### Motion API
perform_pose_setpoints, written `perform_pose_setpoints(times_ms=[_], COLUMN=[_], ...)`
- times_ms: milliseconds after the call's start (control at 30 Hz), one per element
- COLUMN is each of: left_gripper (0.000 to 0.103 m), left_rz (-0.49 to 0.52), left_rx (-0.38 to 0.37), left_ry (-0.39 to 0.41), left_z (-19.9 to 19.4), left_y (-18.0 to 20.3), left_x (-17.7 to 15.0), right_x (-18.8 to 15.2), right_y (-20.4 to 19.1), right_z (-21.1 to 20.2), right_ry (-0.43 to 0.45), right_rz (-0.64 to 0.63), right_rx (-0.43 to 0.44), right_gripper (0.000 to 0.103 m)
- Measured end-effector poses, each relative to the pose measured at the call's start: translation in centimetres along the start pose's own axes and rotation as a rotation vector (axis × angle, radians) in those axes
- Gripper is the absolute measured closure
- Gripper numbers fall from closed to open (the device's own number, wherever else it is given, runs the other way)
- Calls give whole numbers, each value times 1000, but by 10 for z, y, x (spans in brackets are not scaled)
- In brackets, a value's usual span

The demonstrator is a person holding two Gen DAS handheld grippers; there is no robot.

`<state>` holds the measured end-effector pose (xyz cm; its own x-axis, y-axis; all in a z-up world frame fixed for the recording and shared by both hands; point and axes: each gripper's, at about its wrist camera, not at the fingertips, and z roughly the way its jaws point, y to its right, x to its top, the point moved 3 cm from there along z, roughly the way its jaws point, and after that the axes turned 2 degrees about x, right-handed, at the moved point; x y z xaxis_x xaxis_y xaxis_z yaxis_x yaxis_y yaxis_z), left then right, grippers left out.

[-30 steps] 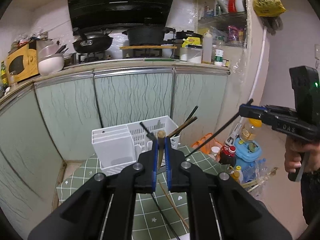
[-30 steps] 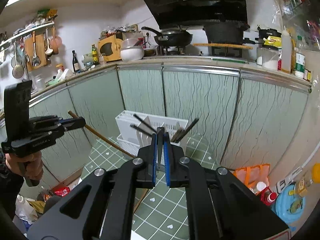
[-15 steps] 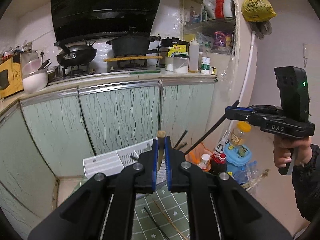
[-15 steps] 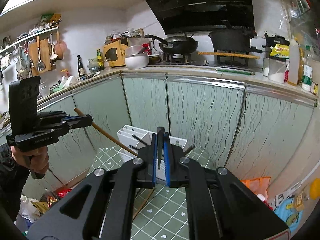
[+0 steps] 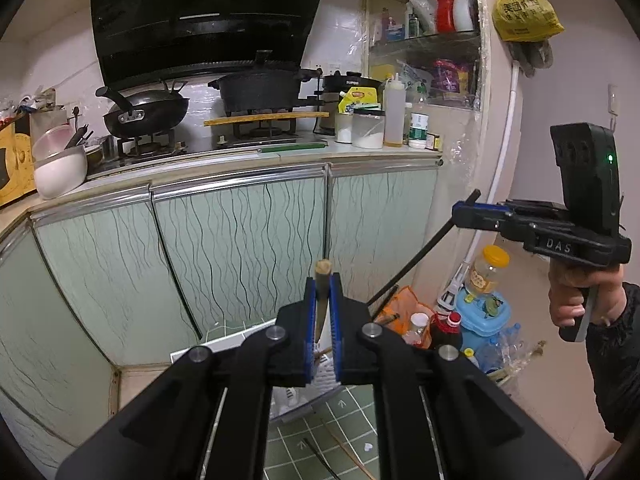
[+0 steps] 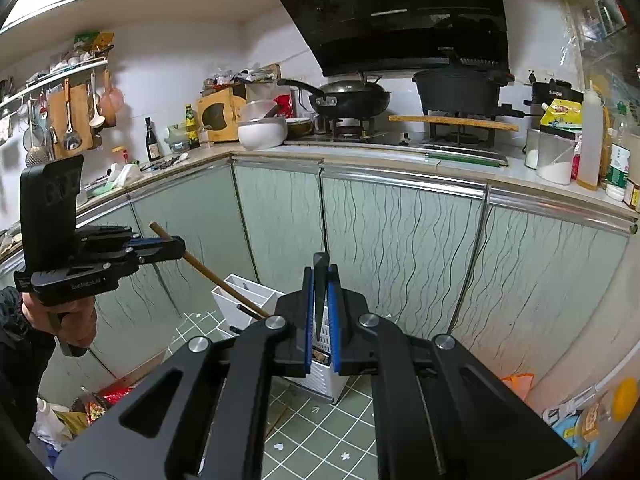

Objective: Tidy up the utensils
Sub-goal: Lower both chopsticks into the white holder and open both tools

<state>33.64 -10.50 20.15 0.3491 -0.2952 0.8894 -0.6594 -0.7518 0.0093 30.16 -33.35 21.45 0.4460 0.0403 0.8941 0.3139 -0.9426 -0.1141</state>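
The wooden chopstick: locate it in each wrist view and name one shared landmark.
Left wrist view: the wooden chopstick stands centre frame, clamped in the left tool.
Right wrist view: it slants at left, from the left tool.
Shared landmark: the black wok.

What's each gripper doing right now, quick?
Left gripper: closed on a wooden chopstick.
Right gripper: closed on a black chopstick.

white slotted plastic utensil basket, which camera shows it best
The right wrist view: the white slotted plastic utensil basket shows its divided top compartments and a slotted side. In the left wrist view, the left gripper hides most of it.
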Motion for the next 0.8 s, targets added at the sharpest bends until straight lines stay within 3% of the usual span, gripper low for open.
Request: perform_pose_setpoints(times_ms=[467,800], left_gripper=[95,95], left_rz=[-20,-27], left_rx=[-23,-23], left_ry=[-50,-73], left_z=[56,72], left_y=[-23,-22], left_x=[-19,-30], right_x=[-18,-29], right_y=[23,25], right_z=[62,77], right_ry=[-51,-66], right_rz=[20,28], right_rx=[9,11], right_gripper=[97,97])
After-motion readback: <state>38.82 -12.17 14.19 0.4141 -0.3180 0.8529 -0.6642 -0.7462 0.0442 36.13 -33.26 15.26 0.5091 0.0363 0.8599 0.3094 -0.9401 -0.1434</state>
